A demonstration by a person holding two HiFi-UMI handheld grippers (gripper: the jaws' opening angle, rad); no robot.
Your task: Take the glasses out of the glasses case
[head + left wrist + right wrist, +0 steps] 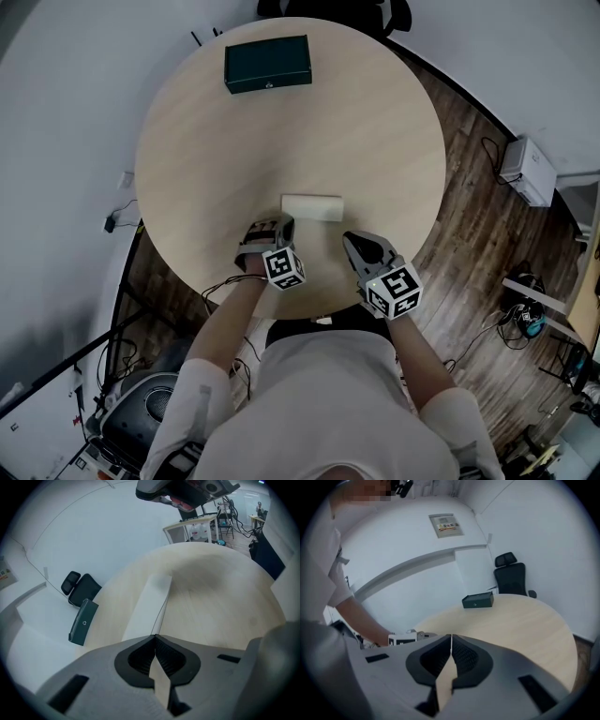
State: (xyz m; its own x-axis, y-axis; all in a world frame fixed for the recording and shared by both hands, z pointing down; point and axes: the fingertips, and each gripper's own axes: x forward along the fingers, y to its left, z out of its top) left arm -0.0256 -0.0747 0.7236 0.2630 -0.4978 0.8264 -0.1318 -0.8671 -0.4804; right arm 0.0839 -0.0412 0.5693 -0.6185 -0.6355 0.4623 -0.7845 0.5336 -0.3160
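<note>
Pale matt wood-grain table [375,141], smooth white matt glasses case [312,207], dark smooth box [267,64], dark wood-plank floor [473,281]

Cream glasses case [312,207] — closed, lying flat.

Head cam overhead; table [375,141] shared
</note>
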